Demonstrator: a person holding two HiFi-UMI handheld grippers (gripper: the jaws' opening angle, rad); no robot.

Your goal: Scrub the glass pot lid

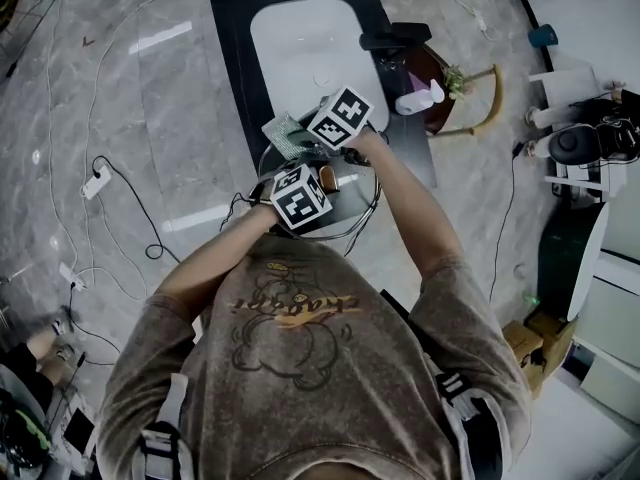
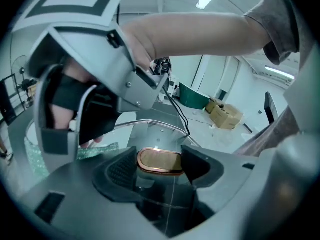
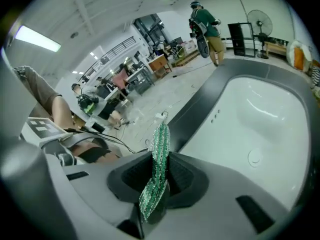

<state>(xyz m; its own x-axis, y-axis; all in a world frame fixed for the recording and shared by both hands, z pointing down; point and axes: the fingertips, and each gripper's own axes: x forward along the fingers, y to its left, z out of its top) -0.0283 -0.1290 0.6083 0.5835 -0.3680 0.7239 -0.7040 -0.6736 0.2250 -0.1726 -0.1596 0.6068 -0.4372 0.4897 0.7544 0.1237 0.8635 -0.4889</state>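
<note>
**A:** Where is the round glass pot lid with the metal rim (image 1: 352,200)?

**B:** It is in front of the person's chest, at the near end of the white oval sink basin (image 1: 300,43) set in the black countertop (image 1: 232,28). From the head view it hangs partly over the counter's near edge and partly over the grey floor.

**A:** What holds it?

**B:** The left gripper (image 2: 160,168). Its two dark jaws are drawn in narrow on either side of the oval copper-brown knob (image 2: 160,161) at the lid's middle, pressing on both flanks. The glass spreads beyond the jaws and its rim arcs across behind the knob.

**A:** And the right gripper (image 3: 159,176)?

**B:** Its jaws are closed on a green glittery scrubbing cloth (image 3: 159,159). The cloth stands up between them in a narrow fold, with a loose end drooping below the jaws. Past it, that gripper's view looks into the sink basin.

**A:** Does the cloth meet the lid?

**B:** From above, the cloth lies at the lid's far-left edge, just beside the rim. I cannot tell whether it presses on the glass.

**A:** Anything else on the counter?

**B:** A black faucet (image 1: 395,38) stands to the right of the basin, and a white pump bottle (image 1: 420,98) sits near it.
</note>
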